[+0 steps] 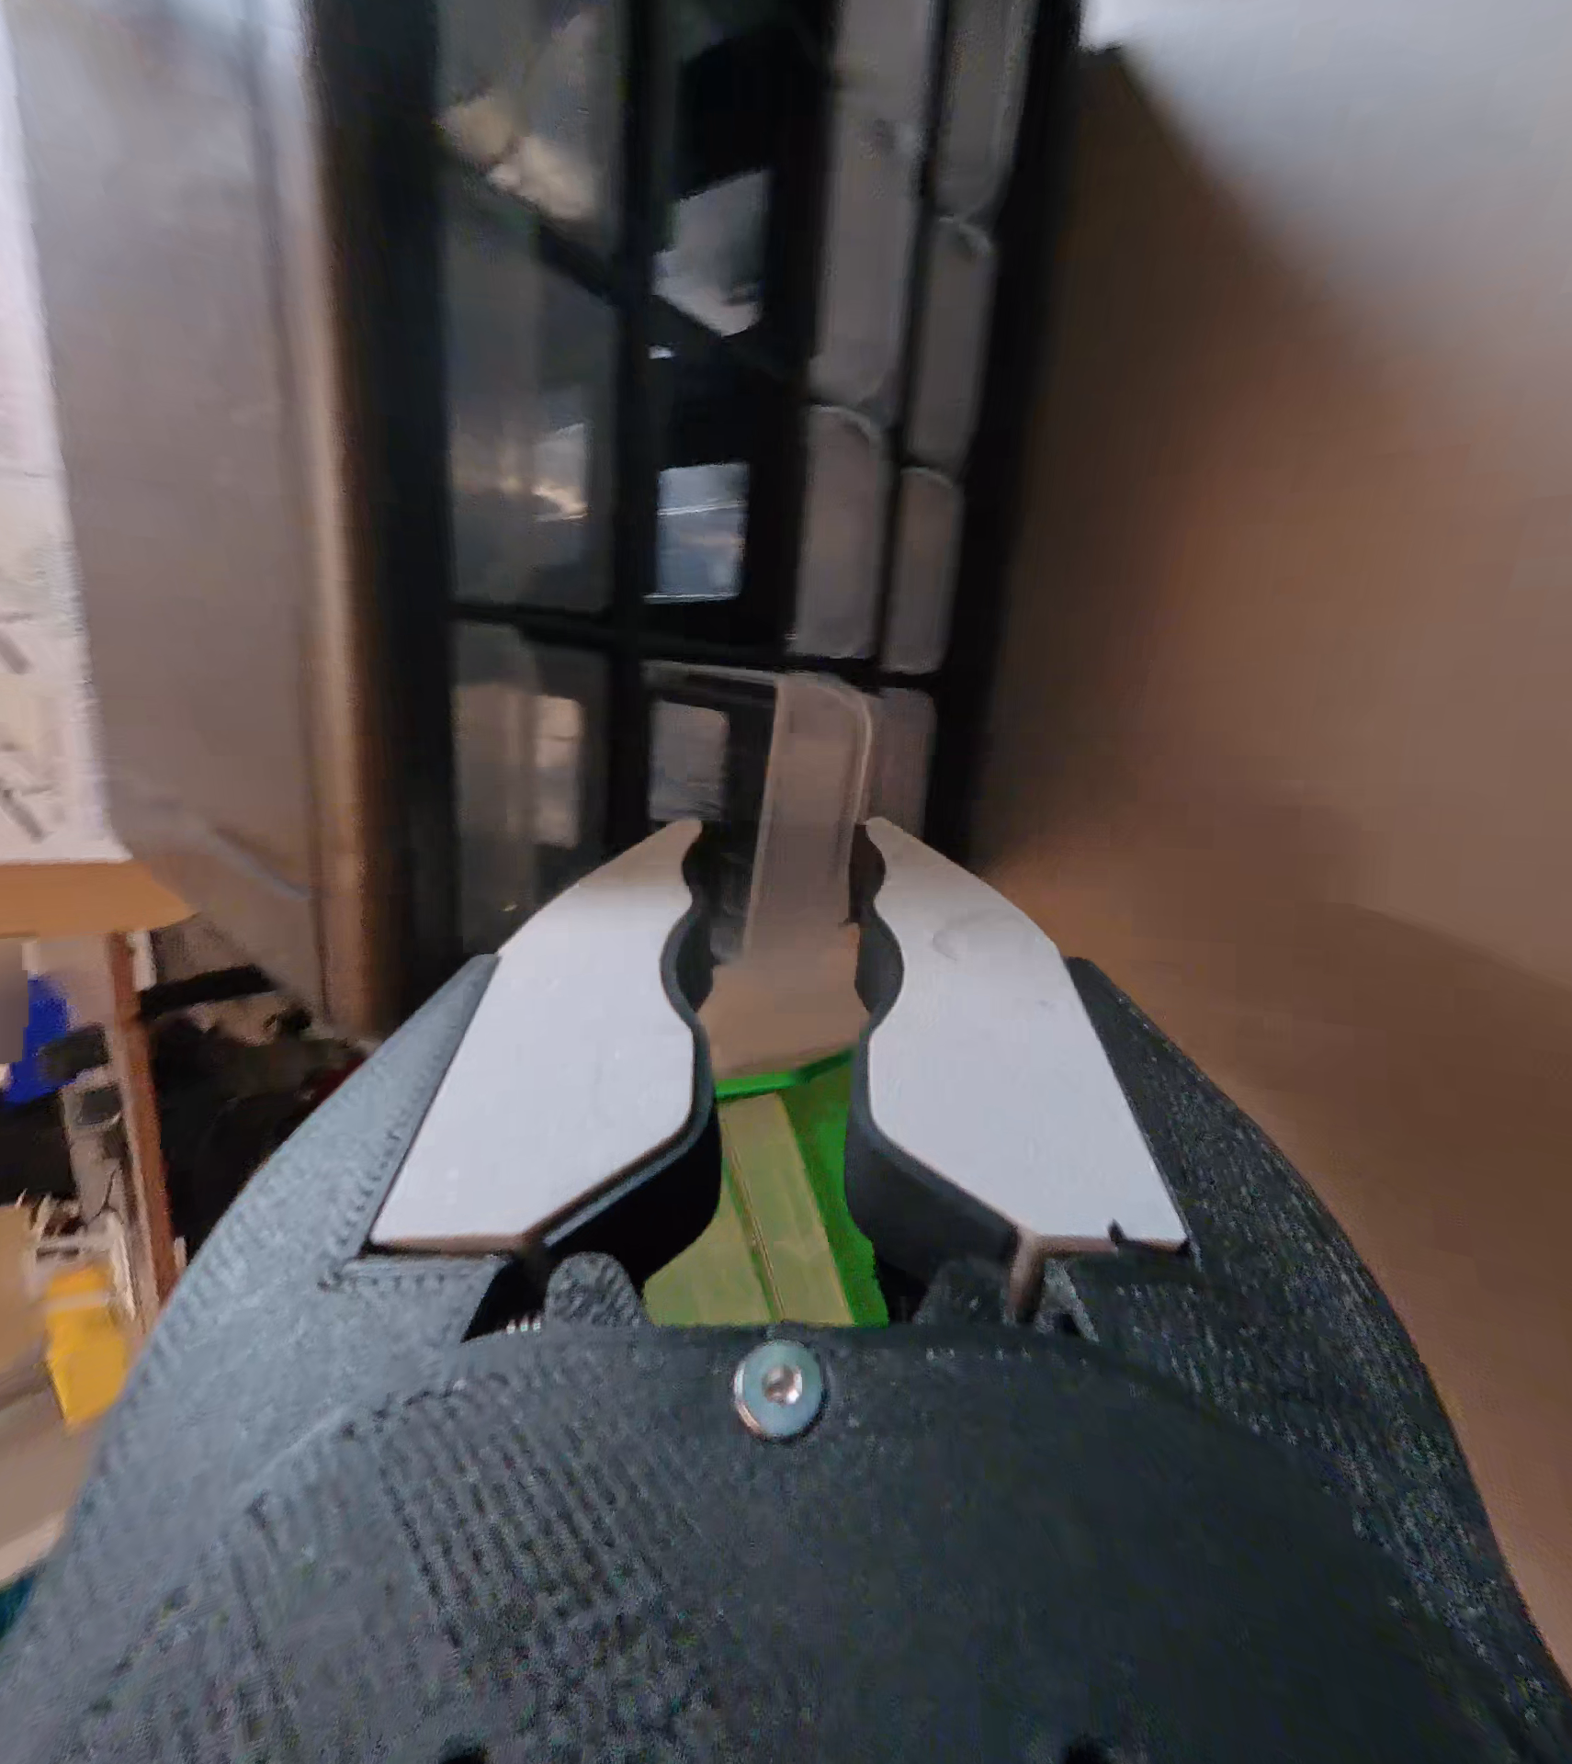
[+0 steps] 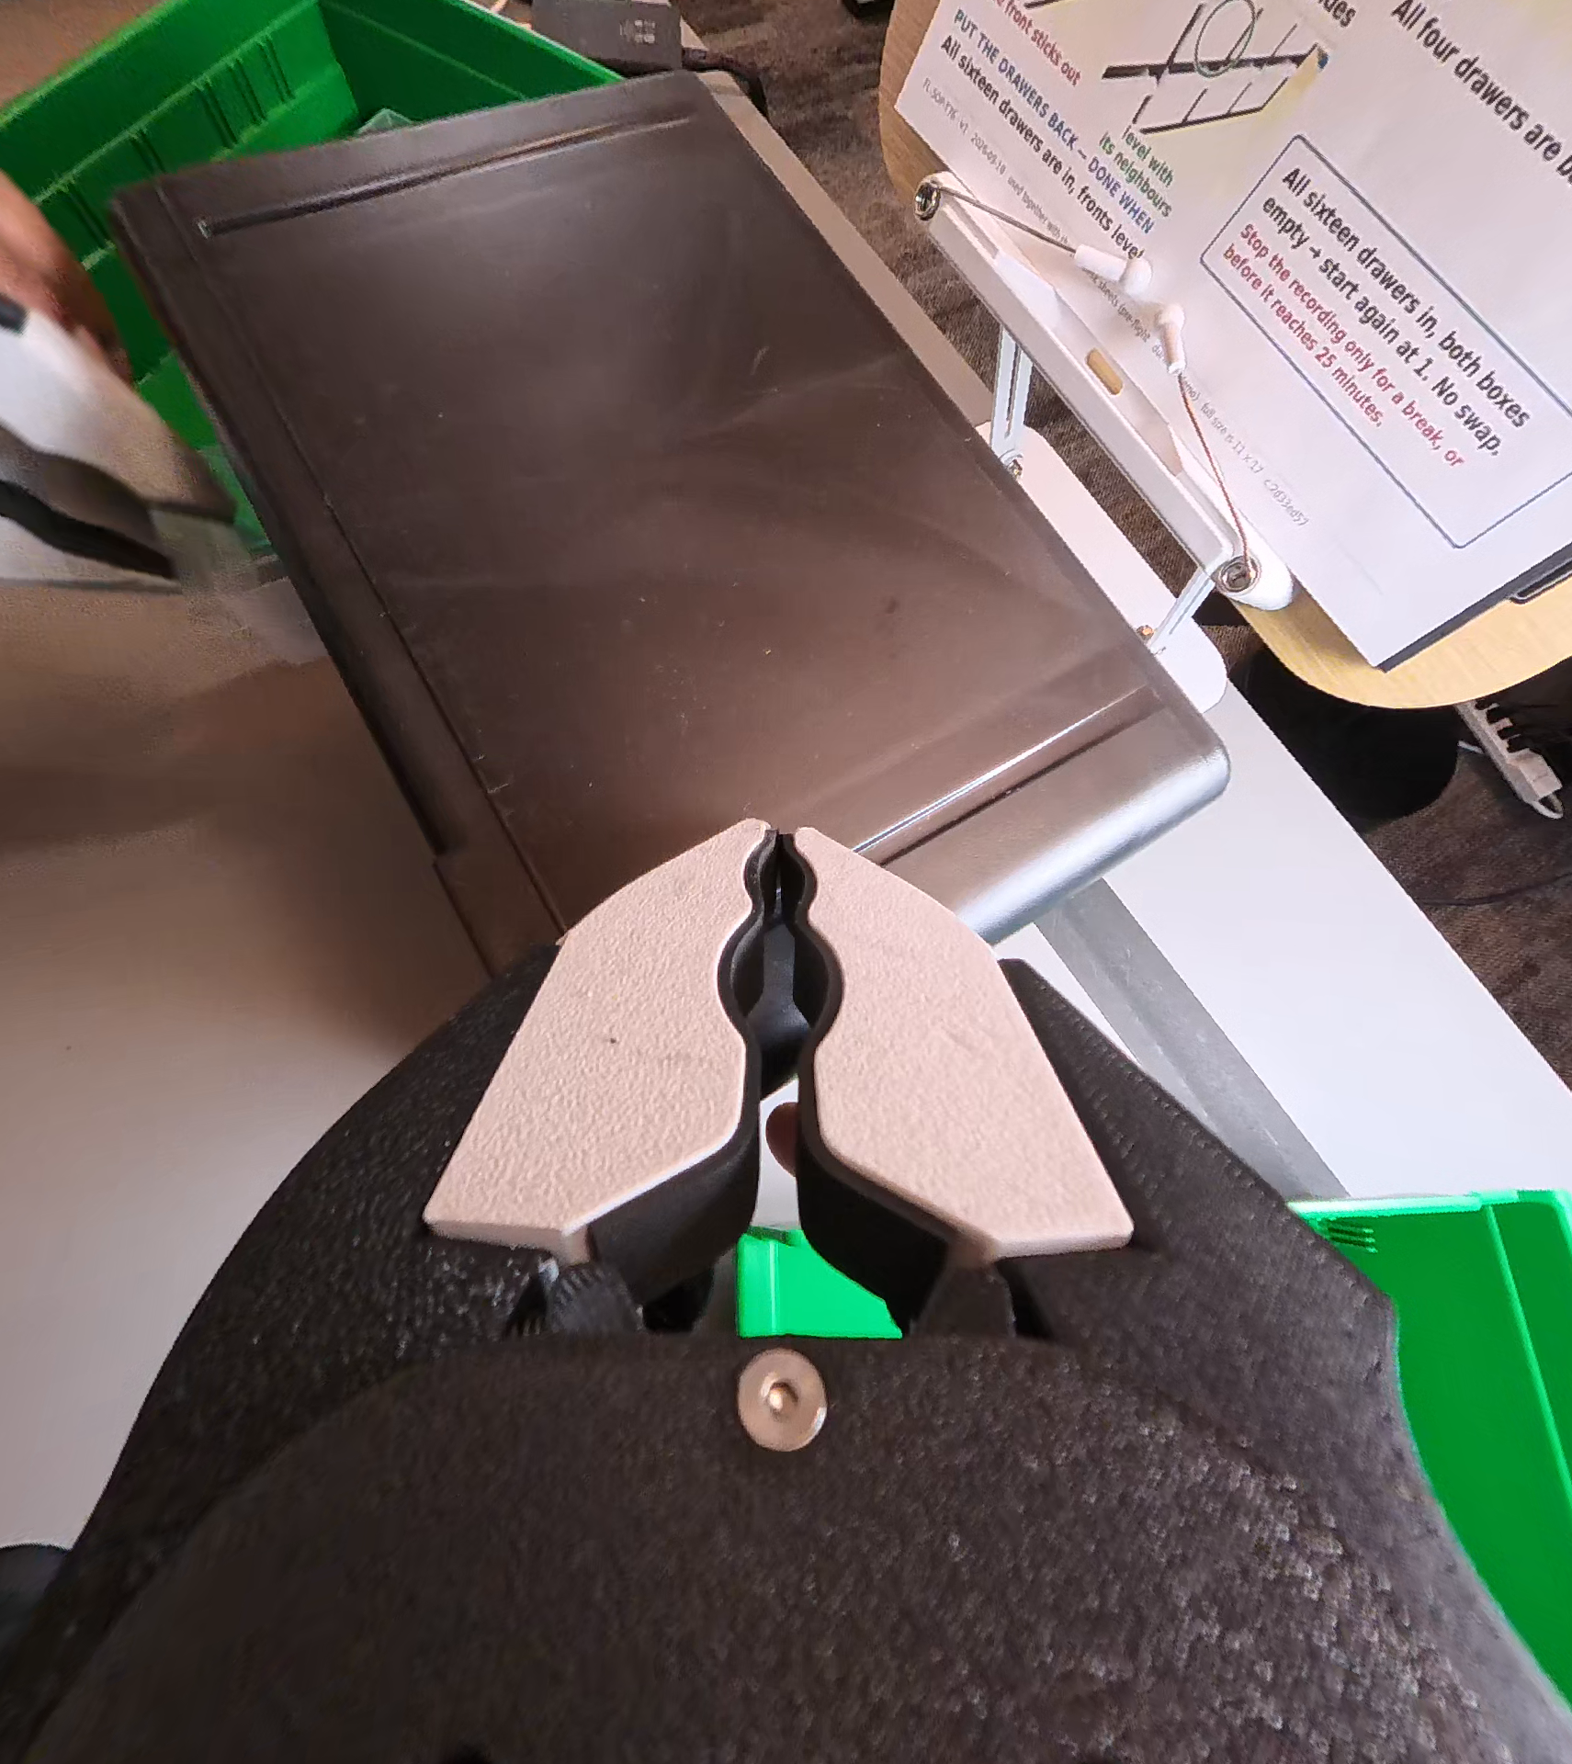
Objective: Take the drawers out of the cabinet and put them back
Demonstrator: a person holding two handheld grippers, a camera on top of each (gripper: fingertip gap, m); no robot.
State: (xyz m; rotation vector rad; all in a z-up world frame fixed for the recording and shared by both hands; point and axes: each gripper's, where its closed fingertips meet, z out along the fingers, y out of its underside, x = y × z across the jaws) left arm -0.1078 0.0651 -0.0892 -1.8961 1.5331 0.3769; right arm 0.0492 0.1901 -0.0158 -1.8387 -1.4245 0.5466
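The black-framed cabinet (image 1: 629, 382) stands right ahead in the left wrist view; some slots hold clear drawers (image 1: 849, 535), others look dark and empty. My left gripper (image 1: 782, 840) is shut on a clear drawer (image 1: 806, 811), held by its front end at a slot in the near row. My right gripper (image 2: 777, 838) is shut and empty, at the near corner of the cabinet's dark top (image 2: 667, 477); whether it touches is unclear. The left gripper (image 2: 28, 458) shows blurred at the left edge of the right wrist view.
A green bin (image 2: 285, 105) lies beyond the cabinet and another green bin (image 2: 1507, 1384) at the lower right. A green bin (image 1: 782, 1193) shows under the left fingers. A printed sheet on a stand (image 2: 1335, 286) is at the table's right edge. The white table (image 2: 142, 955) lies left.
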